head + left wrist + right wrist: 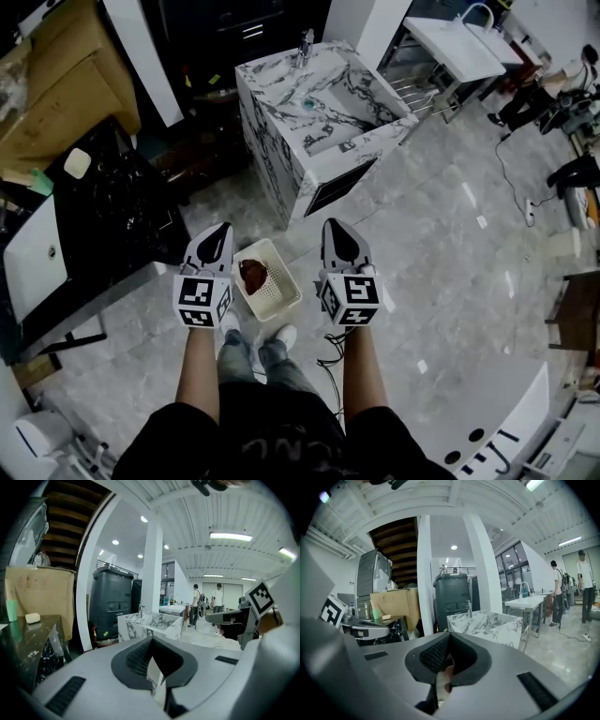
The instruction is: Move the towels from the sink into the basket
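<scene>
The white marble sink (323,103) stands ahead; its basin shows only a teal drain. It also shows in both gripper views, as the sink (150,623) on the left and the sink (487,623) on the right. On the floor at my feet sits the cream basket (286,292) with a brown-red towel (253,274) in it. My left gripper (217,230) (150,641) is raised left of the basket, shut and empty. To the basket's right, my right gripper (336,230) (449,637) is held up, jaws together with nothing held.
A black counter (112,206) with a soap bar (77,162) and a cardboard box (56,84) stand at left. A white table (459,42) is at the back right and a white tub (506,422) at the front right. Cables lie on the grey floor. Two people (206,604) stand far off.
</scene>
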Tool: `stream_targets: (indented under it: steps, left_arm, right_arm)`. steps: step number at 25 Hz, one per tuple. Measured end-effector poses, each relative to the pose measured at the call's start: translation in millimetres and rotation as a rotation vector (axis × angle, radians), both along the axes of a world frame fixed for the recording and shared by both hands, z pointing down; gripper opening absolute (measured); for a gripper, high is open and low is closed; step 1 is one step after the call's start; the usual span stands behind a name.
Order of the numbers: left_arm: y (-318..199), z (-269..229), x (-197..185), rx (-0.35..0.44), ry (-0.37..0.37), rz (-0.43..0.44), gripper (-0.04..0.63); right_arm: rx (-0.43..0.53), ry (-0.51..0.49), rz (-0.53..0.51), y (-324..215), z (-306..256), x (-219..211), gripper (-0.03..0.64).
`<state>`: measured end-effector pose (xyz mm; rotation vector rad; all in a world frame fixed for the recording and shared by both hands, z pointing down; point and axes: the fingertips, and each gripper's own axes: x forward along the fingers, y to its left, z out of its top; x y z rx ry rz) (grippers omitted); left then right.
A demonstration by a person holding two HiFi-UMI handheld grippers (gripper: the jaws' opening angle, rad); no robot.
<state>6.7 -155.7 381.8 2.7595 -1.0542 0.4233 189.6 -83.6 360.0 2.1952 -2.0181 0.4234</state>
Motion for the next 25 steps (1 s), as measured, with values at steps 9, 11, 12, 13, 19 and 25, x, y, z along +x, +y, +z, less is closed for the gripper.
stream_targets:
  steps: [9, 11, 12, 13, 19, 25]
  left_arm:
    - [7.5, -58.8, -12.7, 0.055, 0.036, -0.021, 0.015]
    - [6.6, -69.2, -17.8, 0.064, 0.045, -0.034, 0.015]
    - [5.9, -74.1, -20.5, 0.070, 0.047, -0.042, 0.015]
    - [5.4, -79.1, -22.9, 0.078, 0.043, -0.047, 0.015]
    - [2.8, -116.3, -32.3, 0.141, 0.063, -0.071, 0.015]
    - [7.3, -147.1, -38.6, 0.189, 0.076, -0.076, 0.015]
  right_arm:
    - [0.058, 0.025, 0.006, 14.2, -60.1, -2.8, 0.014]
    - [0.071, 0.027, 0.006, 18.3, -72.1, -2.6, 0.014]
    - [0.077, 0.032, 0.004, 19.9, -77.7, -2.3, 0.014]
    - [0.082, 0.038, 0.002, 21.2, -82.8, -2.0, 0.014]
    - [0.136, 0.057, -0.011, 22.9, -112.4, -1.8, 0.014]
    - [0.170, 0.077, -0.039, 24.8, -133.9, -12.4, 0.014]
